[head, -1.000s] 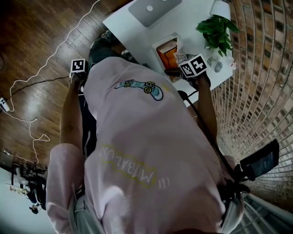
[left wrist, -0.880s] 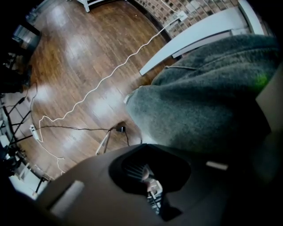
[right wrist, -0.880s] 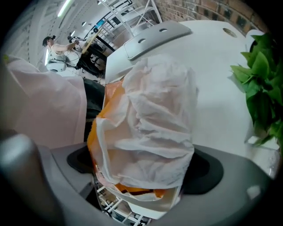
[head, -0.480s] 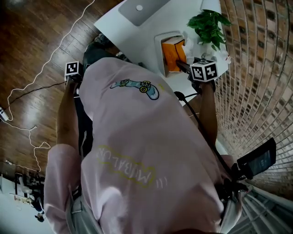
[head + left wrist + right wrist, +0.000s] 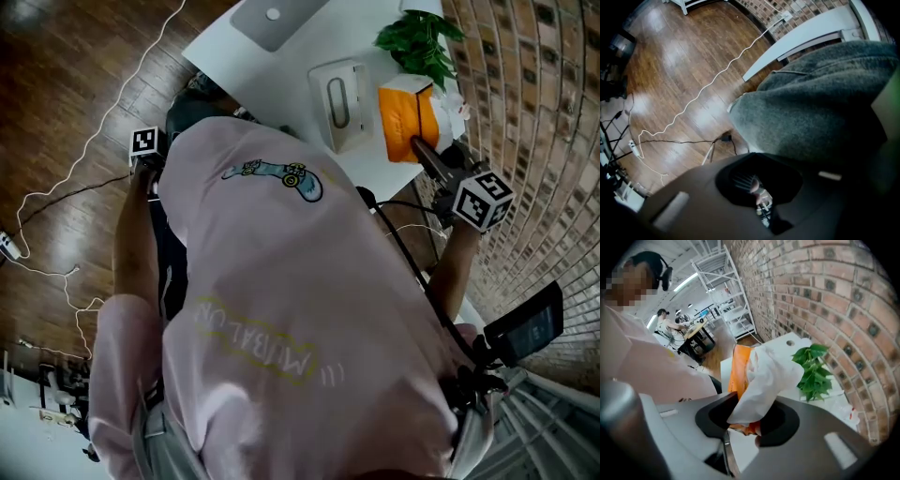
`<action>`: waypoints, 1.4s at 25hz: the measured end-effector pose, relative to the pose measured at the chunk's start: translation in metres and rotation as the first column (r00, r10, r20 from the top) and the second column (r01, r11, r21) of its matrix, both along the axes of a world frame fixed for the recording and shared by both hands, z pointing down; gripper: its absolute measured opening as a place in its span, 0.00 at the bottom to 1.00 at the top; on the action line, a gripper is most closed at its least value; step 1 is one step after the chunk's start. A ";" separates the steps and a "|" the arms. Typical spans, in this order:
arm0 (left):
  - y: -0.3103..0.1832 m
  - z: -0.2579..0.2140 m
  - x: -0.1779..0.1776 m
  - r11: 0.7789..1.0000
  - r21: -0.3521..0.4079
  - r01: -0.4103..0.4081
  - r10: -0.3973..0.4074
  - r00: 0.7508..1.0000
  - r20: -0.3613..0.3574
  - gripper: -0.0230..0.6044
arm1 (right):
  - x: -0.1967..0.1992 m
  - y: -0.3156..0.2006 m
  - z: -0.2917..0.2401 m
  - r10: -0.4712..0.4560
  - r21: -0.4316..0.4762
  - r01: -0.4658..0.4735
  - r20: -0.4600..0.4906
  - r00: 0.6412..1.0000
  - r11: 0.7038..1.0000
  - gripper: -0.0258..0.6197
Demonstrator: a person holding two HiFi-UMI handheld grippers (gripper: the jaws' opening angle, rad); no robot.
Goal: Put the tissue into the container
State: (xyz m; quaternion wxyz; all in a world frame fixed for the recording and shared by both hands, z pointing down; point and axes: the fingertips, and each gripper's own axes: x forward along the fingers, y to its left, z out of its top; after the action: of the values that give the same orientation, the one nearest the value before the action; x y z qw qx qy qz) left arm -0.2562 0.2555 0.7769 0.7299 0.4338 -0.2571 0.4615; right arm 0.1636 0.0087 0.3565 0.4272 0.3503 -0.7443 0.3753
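Since half a second ago the orange tissue pack has left the white container and now sits just beside it, near the plant, pinched between the jaws of the right gripper with a white tissue trailing out. The person's pink shirt hides much of the table; the left gripper, jaws together on nothing, looks at floor and dark fabric. The container's top shows a grey oval opening

Tissue pack sits in my right gripper, just right of container on table; plant behind, laptop far left.
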 end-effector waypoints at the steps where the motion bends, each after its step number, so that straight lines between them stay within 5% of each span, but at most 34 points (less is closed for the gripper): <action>1: -0.001 0.001 0.002 1.000 0.000 -0.005 0.005 1.000 -0.007 0.04 | 0.000 -0.006 -0.026 0.007 0.048 -0.007 -0.001 1.000 0.999 0.24; 5: -0.004 0.005 0.003 1.000 -0.005 -0.001 0.000 1.000 -0.003 0.04 | 0.002 -0.026 -0.111 0.020 0.225 -0.022 0.011 1.000 0.974 0.24; 9: -0.008 0.009 -0.001 1.000 0.002 -0.012 0.012 1.000 0.012 0.04 | 0.005 -0.019 -0.142 0.013 0.282 -0.002 -0.036 0.999 0.959 0.24; 13: -0.012 0.006 -0.003 0.999 -0.012 -0.046 0.046 0.999 0.008 0.04 | 0.011 -0.010 -0.122 0.046 0.255 -0.020 -0.097 0.994 0.967 0.25; 23: -0.028 -0.007 -0.023 0.989 0.019 -0.147 0.146 0.988 0.050 0.04 | -0.018 0.025 0.050 0.110 0.044 -0.106 -0.080 0.991 0.993 0.25; 28: -0.029 -0.013 -0.024 0.988 0.021 -0.150 0.149 0.988 0.050 0.04 | -0.022 0.034 0.061 0.072 0.031 -0.069 -0.127 0.989 0.997 0.25; 35: -0.029 -0.013 -0.020 0.988 0.021 -0.151 0.150 0.987 0.053 0.04 | -0.026 0.045 0.064 0.111 -0.001 -0.111 -0.067 0.992 0.994 0.36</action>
State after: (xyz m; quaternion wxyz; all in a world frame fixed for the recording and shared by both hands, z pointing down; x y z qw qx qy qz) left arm -0.2758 0.2266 0.7643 0.6807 0.4490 -0.2478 0.5232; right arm 0.1376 0.0539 0.4207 0.4312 0.4026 -0.7080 0.3882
